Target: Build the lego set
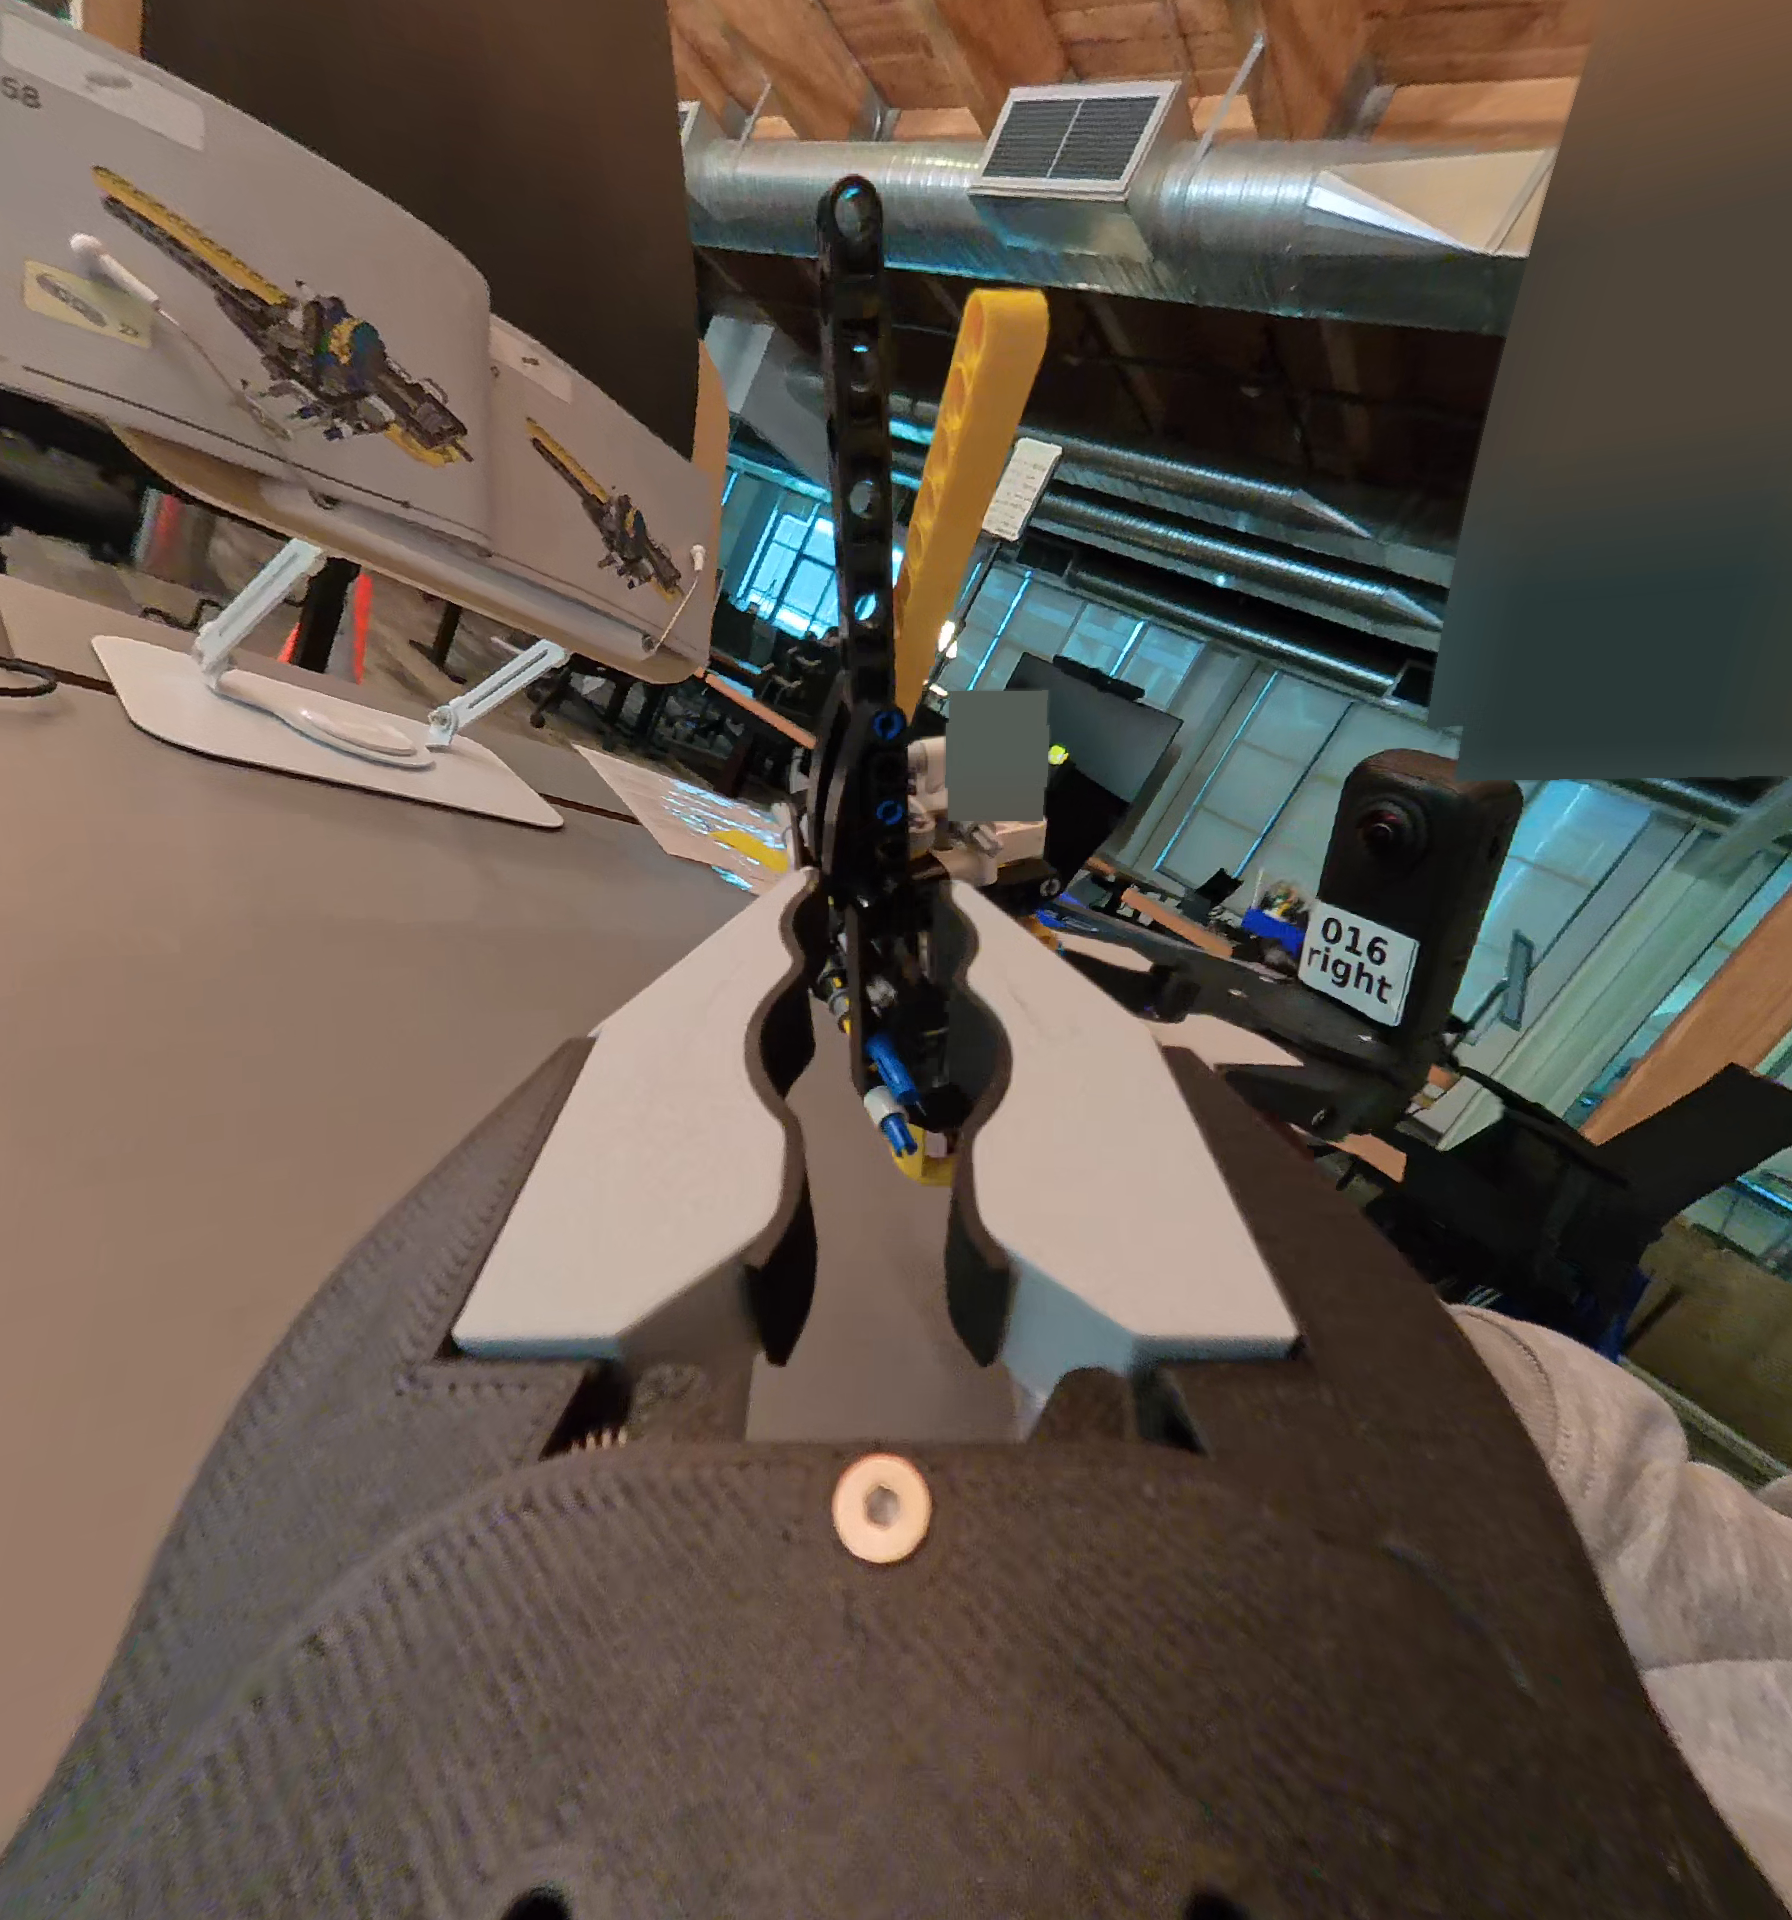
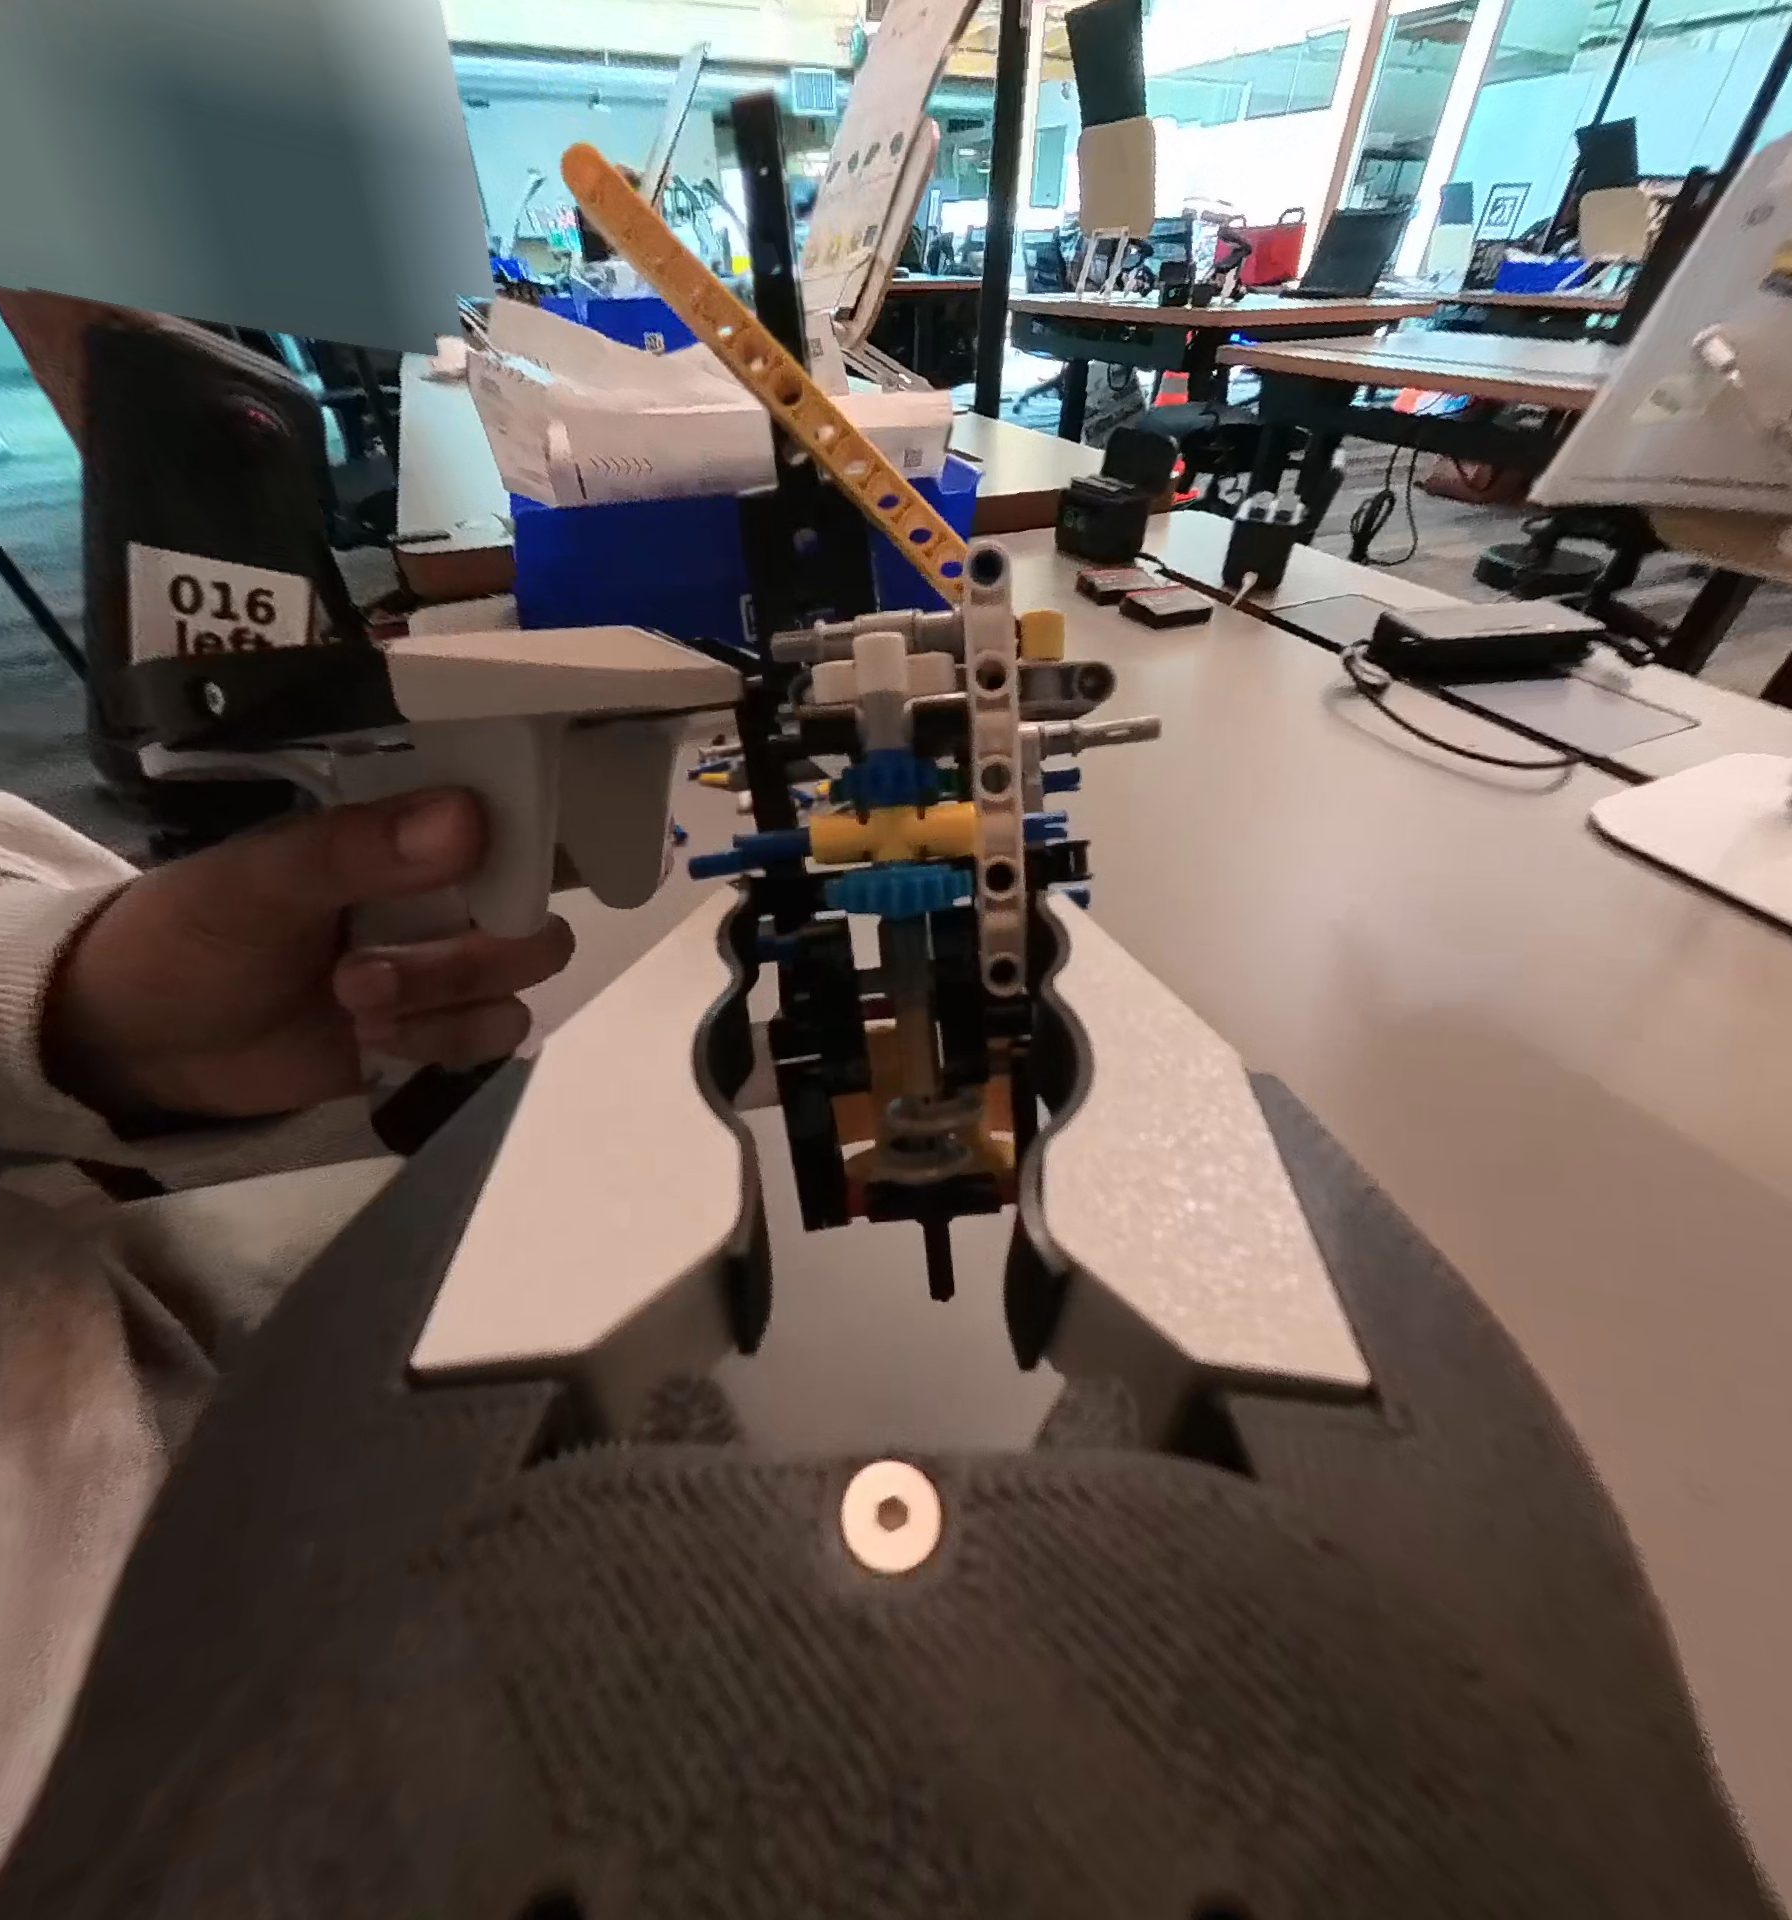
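Both grippers hold one lego model above the table. In the left wrist view my left gripper [image 1: 876, 914] is shut on the model's black frame [image 1: 876, 831]; a long black beam [image 1: 856, 416] and a long yellow beam [image 1: 965, 488] stick up from it. In the right wrist view my right gripper [image 2: 892, 935] is shut on the model's lower end [image 2: 902, 914], which shows blue gears, a yellow connector and a white beam [image 2: 996, 769]. The left gripper [image 2: 580, 748] comes in from the left and clamps the black side. The yellow beam [image 2: 767, 364] slants up left.
An open instruction booklet [image 1: 279, 343] rests on a white stand [image 1: 331, 727] on the grey table [image 1: 248, 1039]. A blue bin [image 2: 643, 561] with paper bags stands behind the model. Black boxes, cables and a power brick [image 2: 1484, 634] lie at the right. About 5 centimetres separates my left fingertips from my right.
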`<state>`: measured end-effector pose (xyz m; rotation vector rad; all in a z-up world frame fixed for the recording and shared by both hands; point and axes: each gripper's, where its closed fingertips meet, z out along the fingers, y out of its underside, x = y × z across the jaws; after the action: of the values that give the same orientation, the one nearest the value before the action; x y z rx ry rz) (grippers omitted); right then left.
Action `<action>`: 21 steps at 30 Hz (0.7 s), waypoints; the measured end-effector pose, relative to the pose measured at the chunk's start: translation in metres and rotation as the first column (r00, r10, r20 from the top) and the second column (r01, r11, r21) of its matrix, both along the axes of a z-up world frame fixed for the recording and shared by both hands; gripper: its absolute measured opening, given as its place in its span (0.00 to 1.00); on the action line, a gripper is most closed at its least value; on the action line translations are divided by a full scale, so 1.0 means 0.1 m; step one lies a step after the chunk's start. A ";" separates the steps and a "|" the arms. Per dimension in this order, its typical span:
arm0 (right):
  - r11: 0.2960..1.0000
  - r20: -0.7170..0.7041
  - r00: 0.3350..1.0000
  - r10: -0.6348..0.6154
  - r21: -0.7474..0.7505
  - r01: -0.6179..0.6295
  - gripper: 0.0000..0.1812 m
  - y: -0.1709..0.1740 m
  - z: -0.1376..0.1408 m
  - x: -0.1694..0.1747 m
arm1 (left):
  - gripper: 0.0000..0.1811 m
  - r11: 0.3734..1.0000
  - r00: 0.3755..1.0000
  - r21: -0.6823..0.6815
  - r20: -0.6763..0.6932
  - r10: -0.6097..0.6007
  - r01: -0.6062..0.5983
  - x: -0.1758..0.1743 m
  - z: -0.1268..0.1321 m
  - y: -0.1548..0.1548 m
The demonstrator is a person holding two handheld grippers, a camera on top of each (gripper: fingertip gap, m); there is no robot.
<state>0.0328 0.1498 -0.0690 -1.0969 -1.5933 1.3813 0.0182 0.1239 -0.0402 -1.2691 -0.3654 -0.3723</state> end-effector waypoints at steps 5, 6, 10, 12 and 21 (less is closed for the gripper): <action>0.994 -0.010 0.999 -0.031 0.109 0.032 0.28 0.01 0.03 0.01 | 0.11 1.000 1.000 0.010 -0.003 -0.010 0.010 0.01 0.01 0.00; 0.992 -0.012 0.999 -0.035 0.124 0.036 0.28 0.00 0.04 0.01 | 0.09 1.000 1.000 0.011 0.000 -0.006 0.006 0.00 0.01 0.00; 0.990 -0.019 0.999 -0.043 0.130 0.045 0.28 -0.01 0.07 0.02 | 0.08 1.000 1.000 0.017 -0.004 -0.010 0.010 -0.02 0.02 -0.01; 0.991 -0.024 0.999 -0.041 0.128 0.044 0.28 -0.01 0.08 0.02 | 0.08 1.000 1.000 0.015 -0.007 -0.011 0.011 -0.01 0.02 -0.01; 0.987 -0.032 0.998 -0.050 0.152 0.054 0.28 -0.03 0.10 0.01 | 0.07 1.000 1.000 0.007 -0.019 -0.009 0.009 -0.01 0.02 0.00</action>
<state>0.0339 0.1471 -0.0592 -1.0165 -1.6107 1.2142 0.0175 0.1236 -0.0387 -1.2667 -0.3416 -0.3684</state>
